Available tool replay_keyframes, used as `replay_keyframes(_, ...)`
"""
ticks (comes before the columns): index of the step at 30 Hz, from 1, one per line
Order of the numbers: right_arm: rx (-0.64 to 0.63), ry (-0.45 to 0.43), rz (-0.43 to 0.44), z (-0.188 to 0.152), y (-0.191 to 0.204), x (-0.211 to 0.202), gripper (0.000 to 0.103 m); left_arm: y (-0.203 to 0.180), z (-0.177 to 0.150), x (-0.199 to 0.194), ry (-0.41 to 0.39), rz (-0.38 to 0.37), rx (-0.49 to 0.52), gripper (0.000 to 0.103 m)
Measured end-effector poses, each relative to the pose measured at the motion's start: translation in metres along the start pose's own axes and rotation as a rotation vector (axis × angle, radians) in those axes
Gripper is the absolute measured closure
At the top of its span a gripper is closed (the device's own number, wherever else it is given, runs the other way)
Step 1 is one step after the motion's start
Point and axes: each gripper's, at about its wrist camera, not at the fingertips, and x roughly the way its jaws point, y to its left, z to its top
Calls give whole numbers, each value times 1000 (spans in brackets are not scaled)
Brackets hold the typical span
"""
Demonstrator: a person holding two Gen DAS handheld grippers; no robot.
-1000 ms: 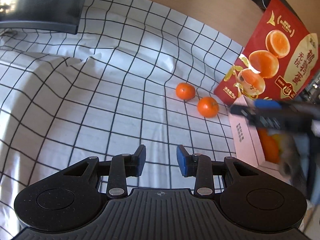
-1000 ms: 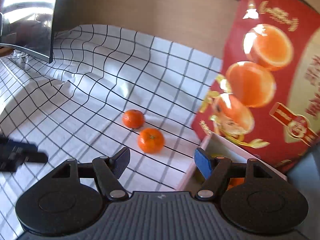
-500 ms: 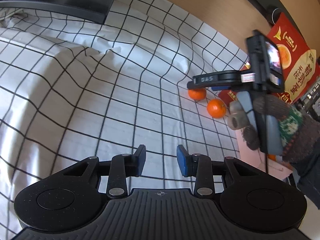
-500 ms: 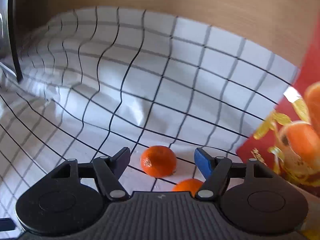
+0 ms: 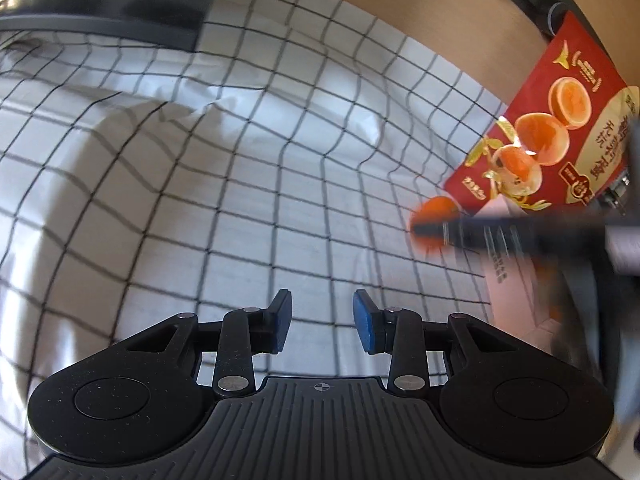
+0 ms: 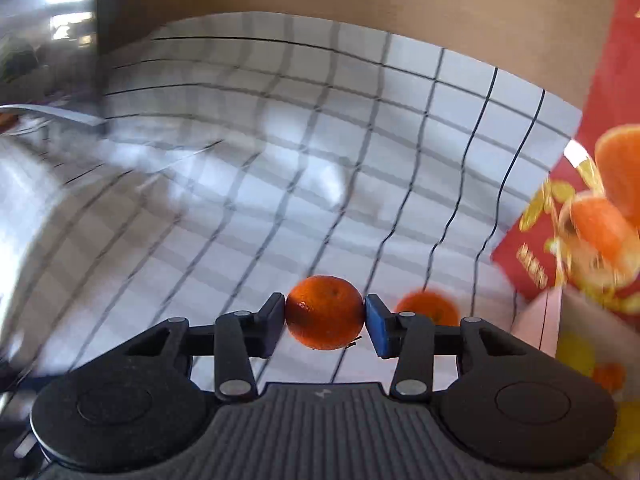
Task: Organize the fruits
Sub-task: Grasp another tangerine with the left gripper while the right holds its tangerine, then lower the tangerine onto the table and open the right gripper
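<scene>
Your right claw (image 6: 325,312), just closing, grips one small round orange mandarin (image 6: 325,311); your left claw (image 5: 322,322): shut, empty.

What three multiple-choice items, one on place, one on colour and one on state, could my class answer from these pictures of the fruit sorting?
1. Where is the second mandarin?
A. on the checked cloth
B. on a plate
C. in a bowl

2. What colour is the upright box flap?
A. green
B. red
C. blue

3. What state is the right hand-held gripper in?
A. wide open, empty
B. shut on a mandarin
C. out of view

Answers: 1 A, it lies on the cloth beyond the gripper. 2 B, the printed flap is red. 3 B, its jaws have just been closing and both pads press the fruit.
</scene>
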Motion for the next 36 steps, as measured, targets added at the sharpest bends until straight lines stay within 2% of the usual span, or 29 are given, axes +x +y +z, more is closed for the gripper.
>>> replay_keyframes(4, -61, 18, 23, -45, 18, -33, 60, -15, 9, 10, 2, -30, 43, 65)
replay_keyframes(7, -84, 26, -5, -77, 22, -51, 60, -28, 18, 21, 10, -77, 83, 65)
replay_keyframes(12, -39, 45, -98, -117, 9, -62, 60, -73, 47, 53, 10, -187, 282, 65)
replay_keyframes(14, -29, 36, -153, -127, 5, -68, 60, -96, 60, 66, -15, -187, 371, 65)
replay_keyframes(16, 32, 28, -167, -135, -4, -76, 60, -117, 72, 83, -30, -187, 441, 65)
replay_keyframes(19, 100, 12, -186, -145, -14, -86, 60, -142, 84, 115, 27, -167, 528, 65)
replay_keyframes(23, 157, 2, -206, -156, -21, -95, 60, -165, 84, 149, 99, -124, 640, 65)
replay_keyframes(24, 173, 2, -208, -160, -23, -97, 60, -167, 82, 154, 118, -116, 663, 61)
replay_keyframes(25, 187, 2, -209, -162, -25, -98, 60, -169, 82, 157, 119, -130, 673, 57)
replay_keyframes(32, 243, 9, -205, -177, -32, -100, 60, -182, 83, 178, 184, -155, 658, 47)
replay_keyframes(36, 229, 1, -205, -180, -34, -104, 60, -186, 79, 188, 211, -159, 630, 46)
